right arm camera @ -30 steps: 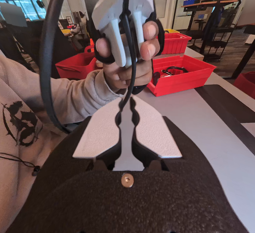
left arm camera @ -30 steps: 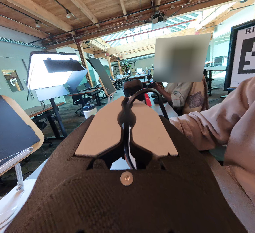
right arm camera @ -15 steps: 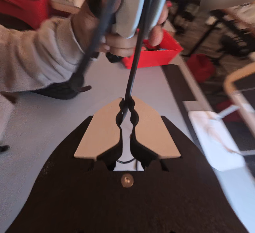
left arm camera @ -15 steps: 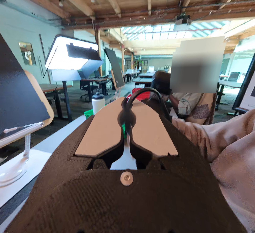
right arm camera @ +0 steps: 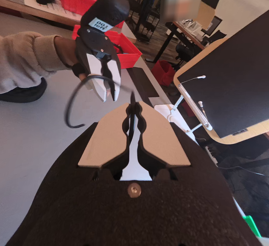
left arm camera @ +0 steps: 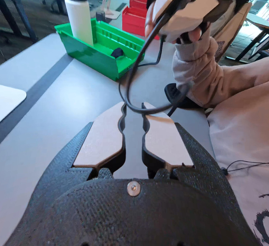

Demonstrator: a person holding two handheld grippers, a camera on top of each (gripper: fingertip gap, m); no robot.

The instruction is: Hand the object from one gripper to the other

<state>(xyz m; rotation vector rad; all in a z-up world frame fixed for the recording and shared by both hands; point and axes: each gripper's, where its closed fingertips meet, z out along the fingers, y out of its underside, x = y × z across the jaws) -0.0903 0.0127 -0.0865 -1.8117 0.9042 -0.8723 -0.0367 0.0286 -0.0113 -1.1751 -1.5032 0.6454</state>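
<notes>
1. The worktop (left arm camera: 61, 96) is grey with a dark stripe and lies below both tools. Ahead and left of the left tool a green bin (left arm camera: 93, 55) sits on it, with a white bottle (left arm camera: 78, 16) standing in the bin.

2. The left tool (left arm camera: 133, 105) has its jaws parted with a clear gap and grips nothing. The right wrist view shows the same: fingers spread, pointing down at the worktop.

3. The right tool (right arm camera: 132, 104) is closed, its tips pinched on the cable (right arm camera: 87, 87). In the left wrist view it sits ahead and up to the right, cable trapped between its fingers.

4. The cable is a thin black length hanging in air between the two tools. From the right tool's tips it loops down, passes across and just ahead of the left tool's tips, perhaps brushing the right finger, then bends up toward the sleeve. It has no single straight axis; the stretch at the left tool runs crosswise to that tool's fingers.

5. Handling, as a guess: light and limp but springy, holding its curve, with a smooth jacket that may slide. It is best taken on a plain run of cable and pinched squarely across.
</notes>
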